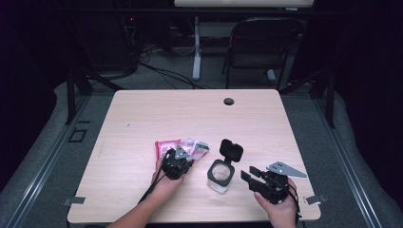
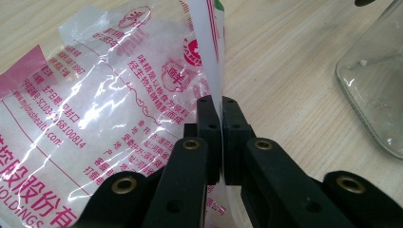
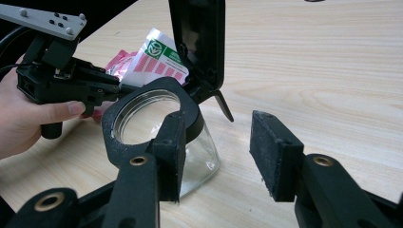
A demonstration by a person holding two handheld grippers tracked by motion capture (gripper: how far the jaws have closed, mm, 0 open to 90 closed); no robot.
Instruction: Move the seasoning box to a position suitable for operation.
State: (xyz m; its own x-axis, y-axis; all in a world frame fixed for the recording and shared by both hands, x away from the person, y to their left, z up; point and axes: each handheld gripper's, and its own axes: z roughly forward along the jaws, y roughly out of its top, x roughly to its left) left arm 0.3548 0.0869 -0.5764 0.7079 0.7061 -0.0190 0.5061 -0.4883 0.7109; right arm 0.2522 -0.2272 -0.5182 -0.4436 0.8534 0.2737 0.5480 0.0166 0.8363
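Dark workshop, one pale wooden table lit in the middle; a folding chair stands behind it on the grey floor.

Item 1: glass jar, my landmark. It stands upright near the front edge of the table, its black hinged lid thrown open and standing up behind the mouth. I see nothing inside it.

Item 2: packets, lying flat on the table just left of the jar. One is clear plastic with pink printing; another, white with a green mark, lies nearest the jar.

Item 3: left gripper, in my left hand, left of the jar and over the packets. Its jaws are pressed together, pinching the thin white edge of a packet, which rises straight up between them.

Item 4: right gripper, in my right hand, just right of the jar and pointing toward it. Its jaws stand spread, holding nothing; one pad lies in front of the jar's rim in its own camera, and I cannot tell whether it touches.
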